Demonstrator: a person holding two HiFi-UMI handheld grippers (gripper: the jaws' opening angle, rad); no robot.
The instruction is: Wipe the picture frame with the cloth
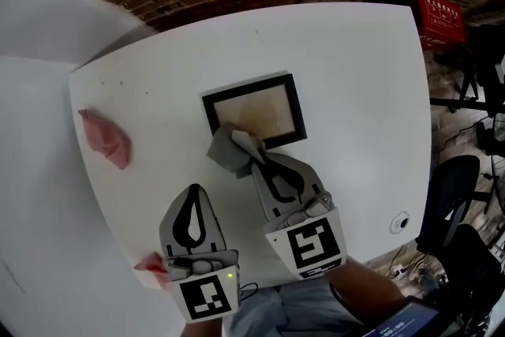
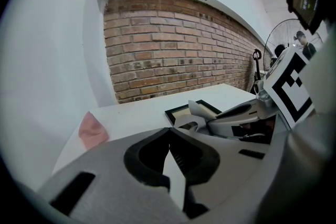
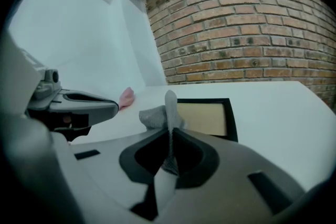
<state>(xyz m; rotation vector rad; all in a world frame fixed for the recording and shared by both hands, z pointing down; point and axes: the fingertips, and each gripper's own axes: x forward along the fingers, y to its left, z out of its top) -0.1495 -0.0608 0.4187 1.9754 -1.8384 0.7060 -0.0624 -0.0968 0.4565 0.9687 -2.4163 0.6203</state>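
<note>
1. Right now my right claw is clamped on a fold of the grey cloth. In the right gripper view the fabric is pinched between the jaws and stands up past their tips.
2. The cloth bunches at the near left corner of the picture frame, touching its black border. The frame lies flat on the white worktop, about at its middle.
3. From the right claw the frame lies straight ahead, on the far side and a little to the right. Its long axis runs left to right, slightly tilted, so I judge the coming stroke should sweep rightward along that length and away from me across the pane.
4. My left claw hangs at the near left with its jaws closed together and nothing between them. It is well short of the frame, so the right one is the nearer by far.
5. A pink rag lies apart at the worktop's left edge, out of the stroke's way.
</note>
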